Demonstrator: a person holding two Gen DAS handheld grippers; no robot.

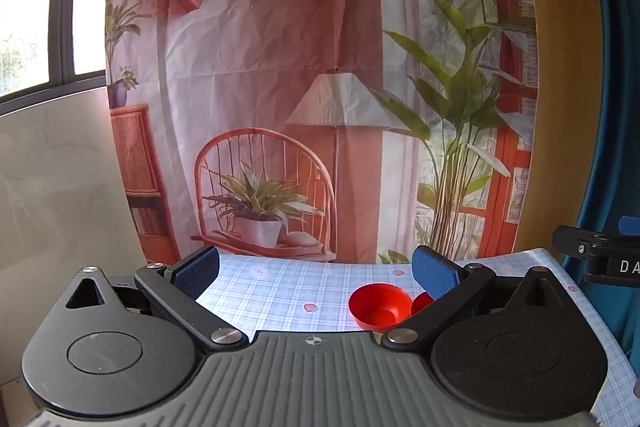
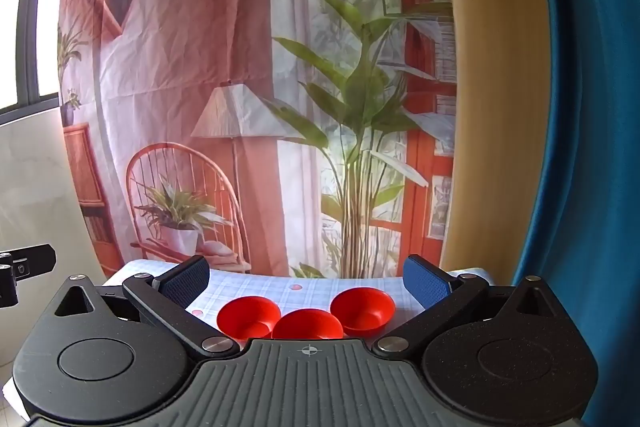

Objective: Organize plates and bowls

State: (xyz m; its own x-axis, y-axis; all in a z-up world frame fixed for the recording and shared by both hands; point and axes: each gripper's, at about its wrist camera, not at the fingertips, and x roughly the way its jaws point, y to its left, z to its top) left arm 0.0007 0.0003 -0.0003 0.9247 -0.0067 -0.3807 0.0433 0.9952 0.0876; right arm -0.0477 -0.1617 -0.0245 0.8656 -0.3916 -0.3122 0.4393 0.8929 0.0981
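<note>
Three small red bowls were seen sitting upright on the checked tablecloth (image 2: 256,283), just ahead of and below the right gripper (image 2: 306,281): a left bowl (image 2: 248,313), a middle bowl (image 2: 308,325) nearest the fingers, and a right bowl (image 2: 363,309). The middle one seemed to touch its neighbours, though that couldn't be told for sure with its lower half hidden. From the left gripper (image 1: 316,273) only two were made out, off to its right. Both grippers were spread wide with nothing held. The bowls looked like thin, light, rigid plastic, probably a bit slick, so a pinch across the rim wall was judged the best hold; no plates were spotted.
</note>
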